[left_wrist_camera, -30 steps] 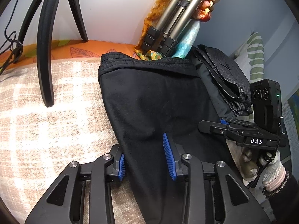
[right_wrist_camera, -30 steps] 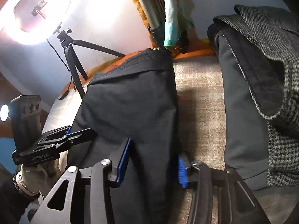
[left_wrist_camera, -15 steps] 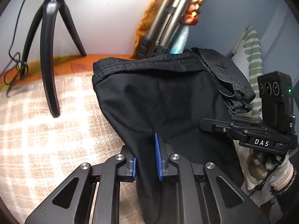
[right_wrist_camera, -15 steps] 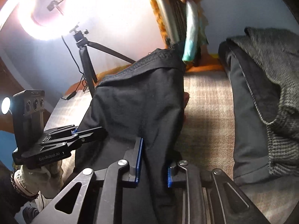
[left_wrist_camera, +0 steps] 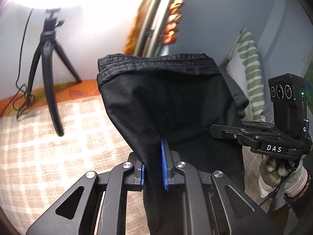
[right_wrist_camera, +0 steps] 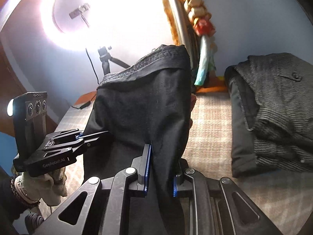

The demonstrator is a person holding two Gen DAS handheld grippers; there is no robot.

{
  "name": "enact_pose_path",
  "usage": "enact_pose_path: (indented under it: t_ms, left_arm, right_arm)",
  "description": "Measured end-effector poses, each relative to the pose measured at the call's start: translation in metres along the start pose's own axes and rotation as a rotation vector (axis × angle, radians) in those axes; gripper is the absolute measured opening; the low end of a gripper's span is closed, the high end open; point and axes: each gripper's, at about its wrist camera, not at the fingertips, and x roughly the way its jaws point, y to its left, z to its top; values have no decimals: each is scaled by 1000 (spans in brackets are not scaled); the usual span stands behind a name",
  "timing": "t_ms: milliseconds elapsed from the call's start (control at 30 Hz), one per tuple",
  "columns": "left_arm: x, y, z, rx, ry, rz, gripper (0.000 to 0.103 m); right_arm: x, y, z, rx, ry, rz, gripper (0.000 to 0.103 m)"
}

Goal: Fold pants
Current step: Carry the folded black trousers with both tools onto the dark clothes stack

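Two claws grip the black pants [left_wrist_camera: 166, 101]: my left claw [left_wrist_camera: 153, 168] and right claw [right_wrist_camera: 159, 168] each clamp a fabric fold

Bare plaid bed cover [left_wrist_camera: 58, 156] on the left side of the bed lies open up to the black tripod [left_wrist_camera: 47, 82], which stands near the far edge with its cable [left_wrist_camera: 23, 98] trailing beside it. The lifted black pants [left_wrist_camera: 166, 107] hang across the middle and block passage between the two grippers. On the right side a folded stack of dark clothes [right_wrist_camera: 270, 113] fills the far corner, with a strip of open cover [right_wrist_camera: 209, 129] between it and the pants.
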Motion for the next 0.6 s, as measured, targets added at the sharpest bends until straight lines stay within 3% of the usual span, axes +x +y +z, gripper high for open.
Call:
enact_pose_path:
  t_ms: [600]
  left_arm:
    - [16, -115, 49, 144, -65, -101, 11]
  right_arm:
    - [-130, -54, 0, 27, -125, -102, 16]
